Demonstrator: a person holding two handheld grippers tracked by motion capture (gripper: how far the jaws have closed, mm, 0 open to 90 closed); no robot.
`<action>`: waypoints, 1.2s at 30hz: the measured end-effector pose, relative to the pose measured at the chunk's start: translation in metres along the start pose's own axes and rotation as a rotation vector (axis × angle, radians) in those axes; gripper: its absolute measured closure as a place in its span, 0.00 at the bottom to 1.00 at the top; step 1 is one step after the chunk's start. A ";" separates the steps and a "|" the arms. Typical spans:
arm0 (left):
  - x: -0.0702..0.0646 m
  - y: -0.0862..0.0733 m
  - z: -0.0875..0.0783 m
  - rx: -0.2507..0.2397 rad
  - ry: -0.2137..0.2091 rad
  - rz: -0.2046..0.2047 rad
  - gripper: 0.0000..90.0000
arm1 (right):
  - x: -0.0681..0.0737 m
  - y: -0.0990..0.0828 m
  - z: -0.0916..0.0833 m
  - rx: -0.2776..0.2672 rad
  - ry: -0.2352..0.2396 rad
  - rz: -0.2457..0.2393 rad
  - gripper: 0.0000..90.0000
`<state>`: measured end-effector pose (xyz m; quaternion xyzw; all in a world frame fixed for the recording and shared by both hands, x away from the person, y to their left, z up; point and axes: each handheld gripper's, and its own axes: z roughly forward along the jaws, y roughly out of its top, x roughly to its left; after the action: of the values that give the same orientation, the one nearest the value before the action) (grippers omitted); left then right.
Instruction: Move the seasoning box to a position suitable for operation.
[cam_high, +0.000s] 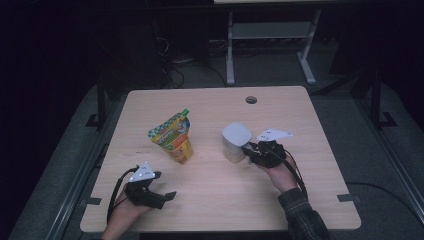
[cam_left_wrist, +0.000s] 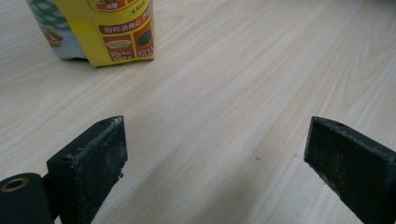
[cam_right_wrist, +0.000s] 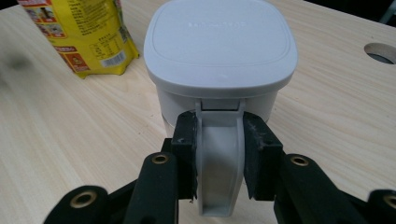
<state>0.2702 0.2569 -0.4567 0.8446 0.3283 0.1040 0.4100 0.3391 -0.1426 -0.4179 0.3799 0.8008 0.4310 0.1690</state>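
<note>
My right tongs (cam_high: 248, 150) were clamped on the handle (cam_right_wrist: 218, 163) of the white lidded container (cam_high: 236, 141): one pad on each side of the handle, both pressing on it, jaws roughly level and pointing at the container's side. In the right gripper view the handle ran straight down between the pads, with the container's square lid (cam_right_wrist: 219, 44) just beyond and above them. The container stood upright on the surface (cam_high: 215, 200), right of centre, touching the tips of those tongs.

My left tongs (cam_high: 162, 187) were wide open with nothing between the jaws, only bare wood under them in the left gripper view. They sat near the front left of the surface, well apart from the container.

The yellow and green food pouch (cam_high: 173, 136) stood upright between the two, nearer centre left. It was ahead of the left tongs, not touching them, and beside the container with a gap.
</note>
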 end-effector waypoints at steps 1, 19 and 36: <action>0.000 0.000 0.000 0.002 0.001 0.001 0.06 | 0.000 0.000 -0.001 0.001 0.005 -0.004 0.76; 0.000 0.000 -0.002 -0.007 0.000 0.004 0.06 | 0.010 -0.006 -0.018 -0.011 0.080 -0.072 0.76; -0.003 0.000 0.000 -0.007 -0.009 0.014 0.06 | 0.031 -0.019 -0.035 -0.017 0.181 -0.128 0.76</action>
<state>0.2681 0.2550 -0.4563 0.8460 0.3200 0.1042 0.4136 0.2890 -0.1450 -0.4115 0.2863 0.8318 0.4585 0.1262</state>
